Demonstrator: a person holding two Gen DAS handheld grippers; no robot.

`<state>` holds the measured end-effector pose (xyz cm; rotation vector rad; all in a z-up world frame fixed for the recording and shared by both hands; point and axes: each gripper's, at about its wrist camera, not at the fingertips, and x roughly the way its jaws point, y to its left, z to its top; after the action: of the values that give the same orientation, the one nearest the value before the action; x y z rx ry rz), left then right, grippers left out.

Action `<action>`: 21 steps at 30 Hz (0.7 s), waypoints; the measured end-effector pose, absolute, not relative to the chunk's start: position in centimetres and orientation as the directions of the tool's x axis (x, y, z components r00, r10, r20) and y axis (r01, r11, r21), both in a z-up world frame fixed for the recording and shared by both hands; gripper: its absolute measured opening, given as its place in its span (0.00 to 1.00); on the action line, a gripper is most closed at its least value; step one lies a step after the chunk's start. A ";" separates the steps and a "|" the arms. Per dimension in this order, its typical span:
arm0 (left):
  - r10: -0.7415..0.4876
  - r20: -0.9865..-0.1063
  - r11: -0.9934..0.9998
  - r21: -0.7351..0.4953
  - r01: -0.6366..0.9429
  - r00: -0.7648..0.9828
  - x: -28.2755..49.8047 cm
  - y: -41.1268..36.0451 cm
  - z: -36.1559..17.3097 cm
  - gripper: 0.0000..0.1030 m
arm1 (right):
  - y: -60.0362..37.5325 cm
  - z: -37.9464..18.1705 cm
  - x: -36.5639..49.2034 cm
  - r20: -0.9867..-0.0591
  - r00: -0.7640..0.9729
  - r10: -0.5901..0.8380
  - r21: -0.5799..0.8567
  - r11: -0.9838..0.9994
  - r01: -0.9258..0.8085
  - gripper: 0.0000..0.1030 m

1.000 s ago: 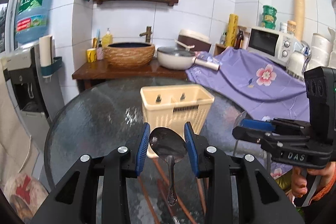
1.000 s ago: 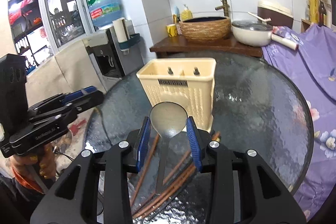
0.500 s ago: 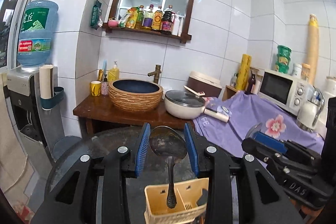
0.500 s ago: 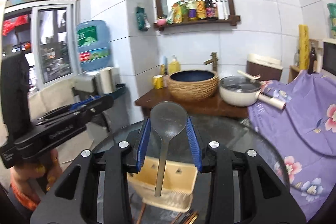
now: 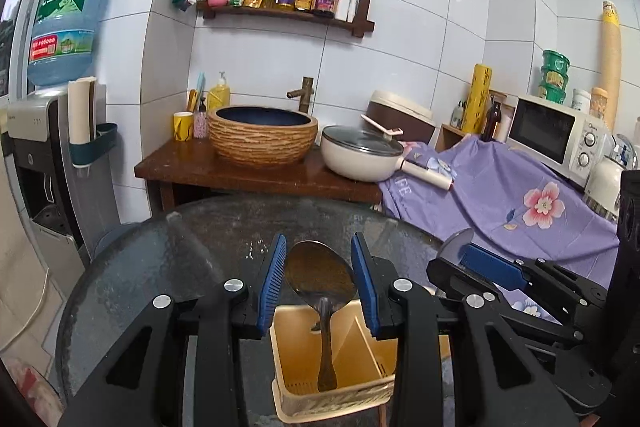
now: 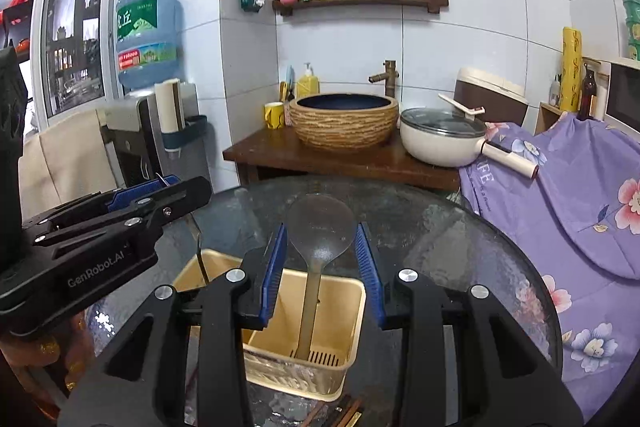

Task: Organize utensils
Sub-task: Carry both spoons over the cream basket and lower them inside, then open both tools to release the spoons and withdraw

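My left gripper is shut on a dark metal spoon by its bowl. The handle hangs down into the left compartment of the cream utensil caddy. My right gripper is shut on a grey spoon by its bowl. Its handle reaches the slotted floor of the right compartment of the caddy. The left gripper also shows in the right wrist view, and the right gripper in the left wrist view. Brown chopsticks lie on the table in front of the caddy.
The caddy stands on a round glass table. Behind it is a wooden counter with a woven basin and a white pot. A purple flowered cloth lies at the right, a water dispenser at the left.
Both grippers lifted their spoons off the table and carried them over the caddy. The handles have since gone down into its two compartments.
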<state>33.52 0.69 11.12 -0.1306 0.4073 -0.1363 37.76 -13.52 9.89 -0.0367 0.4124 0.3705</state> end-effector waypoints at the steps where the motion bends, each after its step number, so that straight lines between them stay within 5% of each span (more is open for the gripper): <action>1: -0.156 -0.389 0.983 -0.148 0.106 0.908 33.5 0.6 10.9 0.32 | -13.5 9.5 37.8 -0.405 0.847 0.343 0.035 0.932 -0.361 0.35; 21: -0.143 -0.464 0.989 -0.100 0.109 0.874 34.0 0.3 6.9 0.33 | -13.9 5.7 38.3 -0.476 0.821 0.315 0.026 0.938 -0.345 0.34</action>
<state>34.00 0.33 6.90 -0.0710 0.4894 -0.1319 38.29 -13.89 5.67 -0.0619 0.4959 0.3512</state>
